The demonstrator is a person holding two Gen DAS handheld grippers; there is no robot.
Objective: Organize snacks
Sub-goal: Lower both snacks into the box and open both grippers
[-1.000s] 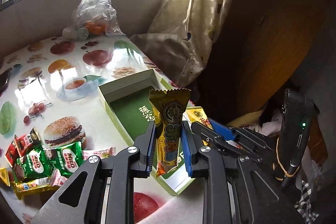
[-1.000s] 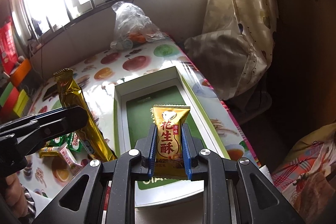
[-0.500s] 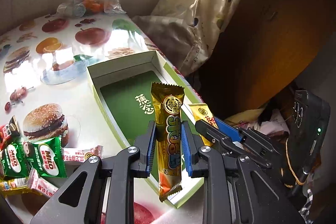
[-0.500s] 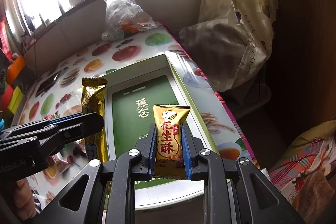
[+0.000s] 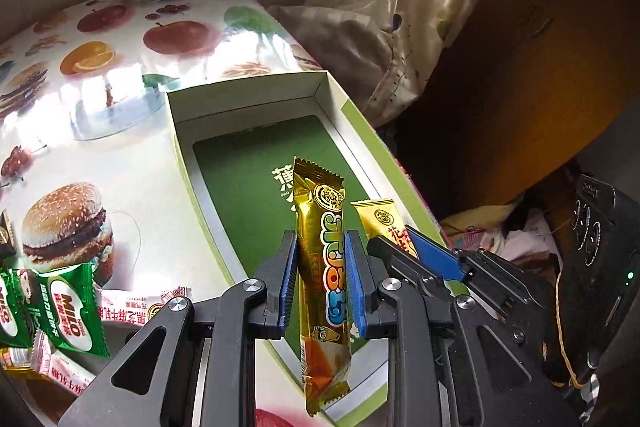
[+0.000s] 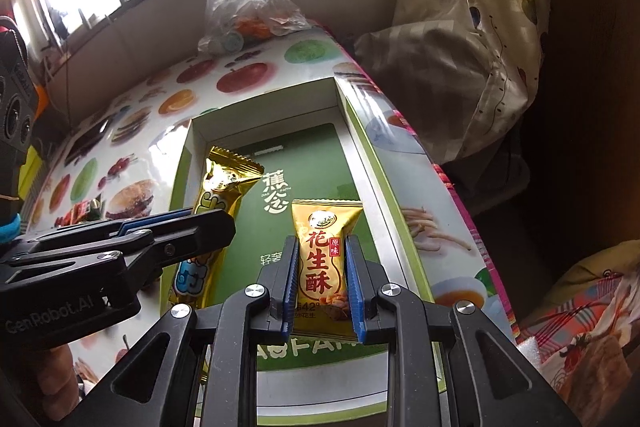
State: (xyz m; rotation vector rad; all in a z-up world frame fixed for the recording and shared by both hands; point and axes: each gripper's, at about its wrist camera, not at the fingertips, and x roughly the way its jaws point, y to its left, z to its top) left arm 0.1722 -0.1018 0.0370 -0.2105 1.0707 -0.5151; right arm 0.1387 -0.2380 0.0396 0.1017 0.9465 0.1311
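Fruit-printed surface [image 5: 120, 155] carries an open green box [image 5: 256, 187]. Over it, left tongs [image 5: 318, 281] clamp a long gold bar [image 5: 322, 279] upright; right tongs [image 6: 320, 287] clamp an upright peanut-candy packet [image 6: 322, 267]. Only the left view shows Milo sachets [image 5: 60, 303].

gold bar wrapper [image 5: 322, 267] | green box [image 5: 256, 99] | fruit-and-burger print tablecloth [image 5: 120, 131] | green milo packets [image 5: 64, 307]
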